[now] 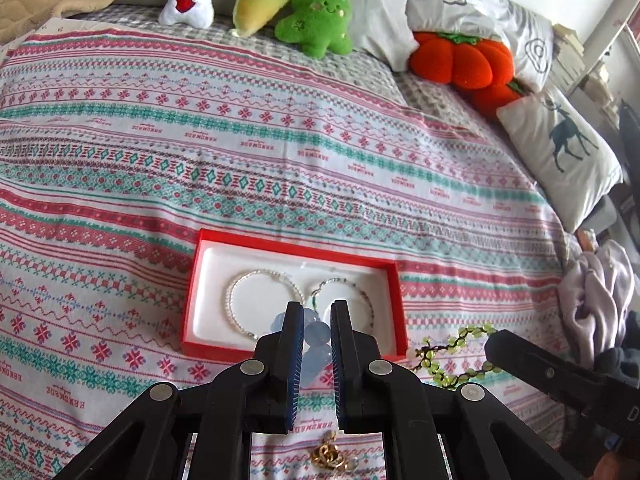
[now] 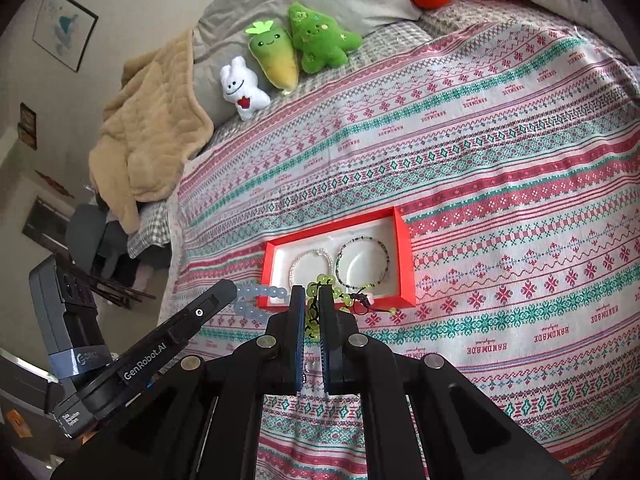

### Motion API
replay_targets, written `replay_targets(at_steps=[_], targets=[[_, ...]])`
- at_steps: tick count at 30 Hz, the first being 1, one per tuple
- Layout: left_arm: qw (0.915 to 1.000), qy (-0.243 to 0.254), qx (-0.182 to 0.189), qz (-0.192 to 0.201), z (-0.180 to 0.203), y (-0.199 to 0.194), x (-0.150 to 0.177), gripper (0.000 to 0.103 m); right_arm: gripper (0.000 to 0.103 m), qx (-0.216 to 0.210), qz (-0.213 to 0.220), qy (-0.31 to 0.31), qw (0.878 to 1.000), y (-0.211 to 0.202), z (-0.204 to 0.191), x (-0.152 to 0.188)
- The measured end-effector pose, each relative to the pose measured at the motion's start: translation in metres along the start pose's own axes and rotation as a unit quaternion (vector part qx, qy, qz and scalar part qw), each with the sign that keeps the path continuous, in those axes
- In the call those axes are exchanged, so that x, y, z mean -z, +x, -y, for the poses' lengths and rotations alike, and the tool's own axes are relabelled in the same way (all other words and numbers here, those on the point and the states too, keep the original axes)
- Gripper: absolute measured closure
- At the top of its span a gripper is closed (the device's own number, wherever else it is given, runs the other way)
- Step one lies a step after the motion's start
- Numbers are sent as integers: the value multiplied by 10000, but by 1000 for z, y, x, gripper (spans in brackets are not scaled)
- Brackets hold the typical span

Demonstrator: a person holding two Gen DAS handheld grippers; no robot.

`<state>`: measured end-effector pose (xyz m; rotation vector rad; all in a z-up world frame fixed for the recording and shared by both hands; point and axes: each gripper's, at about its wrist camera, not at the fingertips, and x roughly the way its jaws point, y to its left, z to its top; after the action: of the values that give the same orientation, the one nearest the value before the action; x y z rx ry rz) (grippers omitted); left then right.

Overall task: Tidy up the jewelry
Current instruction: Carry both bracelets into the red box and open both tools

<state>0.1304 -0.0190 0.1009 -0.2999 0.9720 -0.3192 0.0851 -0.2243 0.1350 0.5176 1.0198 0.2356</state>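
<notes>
A blue bead bracelet (image 1: 316,340) is pinched by the left gripper (image 1: 316,312) and a green bead bracelet (image 2: 320,292) by the right gripper (image 2: 311,294), both held near the red box (image 1: 296,246), presumably to join its 2 bracelets.

The left wrist view is taken from just behind the left gripper (image 1: 316,312), angled down over the patterned bedspread (image 1: 280,152) toward the plush toys (image 1: 316,12) at the headboard. The right wrist view is taken likewise from behind the right gripper (image 2: 311,294), tilted counterclockwise. The red box (image 1: 394,280), close ahead, is shared by both views, and each gripper is caught at the other's edge.
</notes>
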Motion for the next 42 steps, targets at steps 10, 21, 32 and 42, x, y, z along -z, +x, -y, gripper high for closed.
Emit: replay_targets(at_steps=[10,21,32,42], targets=[[9976,-442,531,-55,-12,41,-15,95,97,108,377,-19,9992,-1,9,-17],[9985,-187,-407,-325,-52,70,1,95,97,200,182,-443,9987,39,-12,-18],[9975,3,-603,-356,-55,73,8,94,97,675,-241,-1038,9920,90,-17,-9],[9963,176,-791,-286,-46,75,7,94,95,1250,-195,-695,9895,92,21,-16]])
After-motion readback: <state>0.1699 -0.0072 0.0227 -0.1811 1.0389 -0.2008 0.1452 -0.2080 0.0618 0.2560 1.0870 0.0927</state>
